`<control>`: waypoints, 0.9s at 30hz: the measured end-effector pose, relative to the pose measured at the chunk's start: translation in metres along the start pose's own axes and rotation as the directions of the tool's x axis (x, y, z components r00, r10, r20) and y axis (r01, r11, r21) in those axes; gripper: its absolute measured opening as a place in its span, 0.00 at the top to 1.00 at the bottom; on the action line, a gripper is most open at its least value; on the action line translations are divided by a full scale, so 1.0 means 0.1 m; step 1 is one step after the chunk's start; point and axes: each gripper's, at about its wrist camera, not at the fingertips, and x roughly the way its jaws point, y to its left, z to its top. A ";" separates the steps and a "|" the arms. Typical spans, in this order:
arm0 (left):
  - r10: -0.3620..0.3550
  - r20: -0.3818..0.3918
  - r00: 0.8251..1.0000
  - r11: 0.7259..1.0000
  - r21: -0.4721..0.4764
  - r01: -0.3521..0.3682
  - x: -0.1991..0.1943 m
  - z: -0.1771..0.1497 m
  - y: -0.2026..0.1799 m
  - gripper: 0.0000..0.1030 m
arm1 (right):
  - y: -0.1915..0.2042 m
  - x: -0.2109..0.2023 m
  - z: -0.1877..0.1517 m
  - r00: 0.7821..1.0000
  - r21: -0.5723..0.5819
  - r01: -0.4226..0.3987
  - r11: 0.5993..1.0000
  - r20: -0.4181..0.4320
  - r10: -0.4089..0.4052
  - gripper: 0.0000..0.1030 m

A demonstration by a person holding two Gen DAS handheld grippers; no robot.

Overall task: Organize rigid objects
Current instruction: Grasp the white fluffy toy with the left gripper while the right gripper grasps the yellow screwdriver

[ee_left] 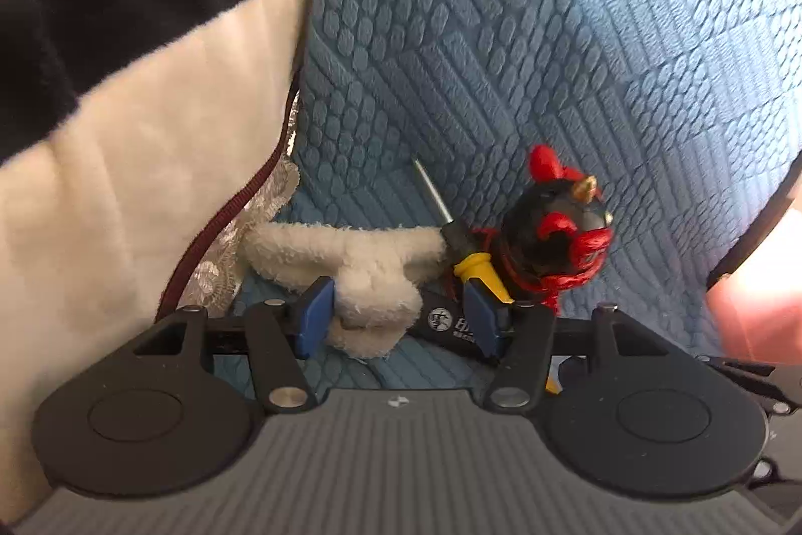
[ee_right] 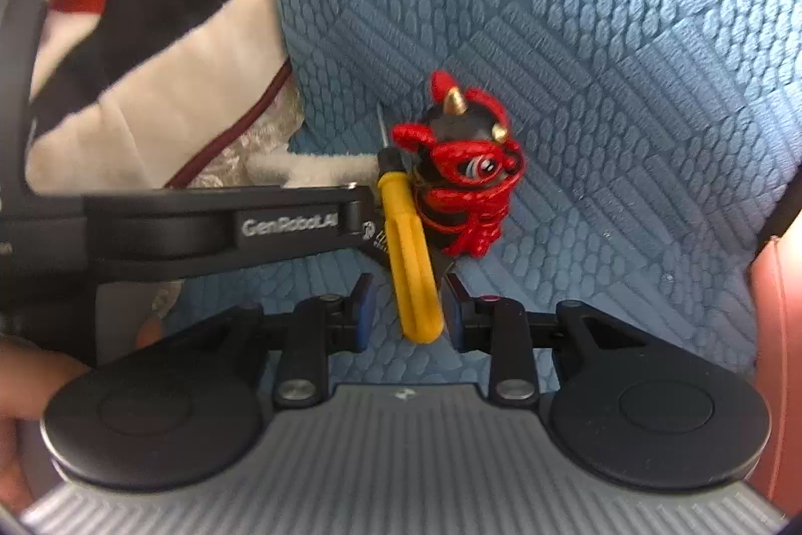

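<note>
A yellow-and-black screwdriver (ee_left: 476, 272) lies on the blue quilted cushion (ee_left: 501, 33), its metal shaft pointing up-left. A black-and-red horned figurine (ee_left: 556, 229) stands right beside it. My left gripper (ee_left: 398, 317) is open, its blue pads either side of a white plush limb (ee_left: 371, 269) and the screwdriver's black handle part. In the right wrist view my right gripper (ee_right: 408, 314) is open around the yellow handle end (ee_right: 408, 254); its right pad is close to the handle, its left pad apart. The figurine (ee_right: 463, 169) stands just behind.
A large white, black and red plush toy (ee_left: 125, 83) with a lace trim fills the left side. The left gripper's black body (ee_right: 200, 229) crosses the right wrist view. A pink object (ee_left: 757, 284) lies at the right edge.
</note>
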 end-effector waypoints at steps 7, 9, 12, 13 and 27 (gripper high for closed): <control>0.007 -0.013 1.000 1.000 -0.010 -0.007 0.17 0.06 0.05 0.45 | 0.04 0.18 0.01 1.000 -0.025 -0.001 1.000 -0.009 0.001 0.68; 0.009 -0.014 1.000 1.000 -0.014 -0.009 0.21 0.08 0.08 0.47 | 0.05 0.20 0.02 1.000 -0.042 -0.002 0.999 -0.013 0.001 0.68; 0.028 -0.012 1.000 1.000 0.003 -0.028 0.26 0.09 0.08 0.58 | 0.07 0.21 0.04 1.000 -0.069 -0.004 0.998 -0.011 0.004 0.72; 0.036 -0.012 0.999 0.999 0.011 -0.036 0.27 0.09 0.09 0.60 | 0.07 0.21 0.04 1.000 -0.074 -0.004 0.997 -0.015 0.003 0.77; 0.031 -0.017 0.999 0.999 0.008 -0.031 0.16 0.06 0.04 0.65 | 0.00 -0.09 -0.16 0.998 -0.079 0.036 0.996 -0.050 -0.040 0.79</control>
